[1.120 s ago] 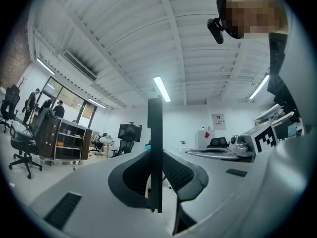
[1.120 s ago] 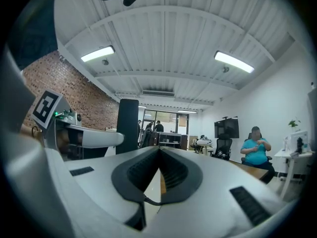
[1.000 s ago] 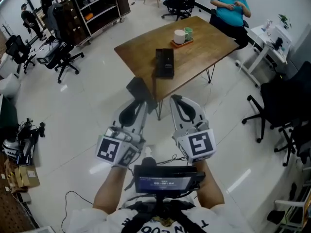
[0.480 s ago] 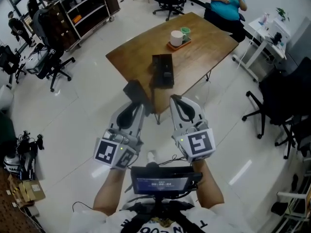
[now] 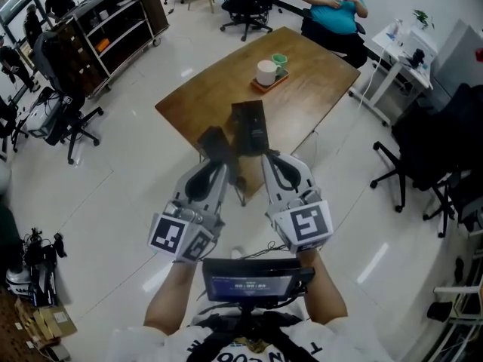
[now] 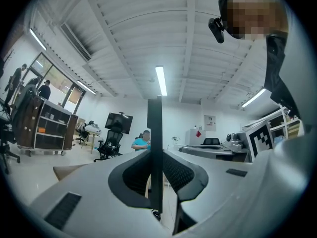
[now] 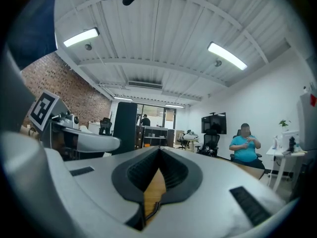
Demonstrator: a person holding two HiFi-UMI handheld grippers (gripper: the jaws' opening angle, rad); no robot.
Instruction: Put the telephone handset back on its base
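The black telephone handset (image 5: 214, 145) is held over the floor, just short of the wooden table (image 5: 306, 89). My left gripper (image 5: 215, 166) is shut on it. In the left gripper view the handset (image 6: 154, 148) shows edge-on as a thin dark slab pinched between the two pads. The black telephone base (image 5: 249, 127) lies on the table's near corner, just beyond the handset. My right gripper (image 5: 273, 159) hovers beside the left one, shut with nothing in it. In the right gripper view its jaws (image 7: 158, 151) meet at the tips, and the handset (image 7: 125, 125) stands to the left.
An orange tray (image 5: 269, 81) with a white mug and a green cup sits farther back on the table. A seated person in a teal shirt (image 5: 330, 7) is behind it. Office chairs (image 5: 423, 153) stand on the right and shelving (image 5: 113, 21) on the far left.
Both grippers and the handset have moved forward toward the table. The handset now reaches the table's near corner beside the base. The grip has not changed.
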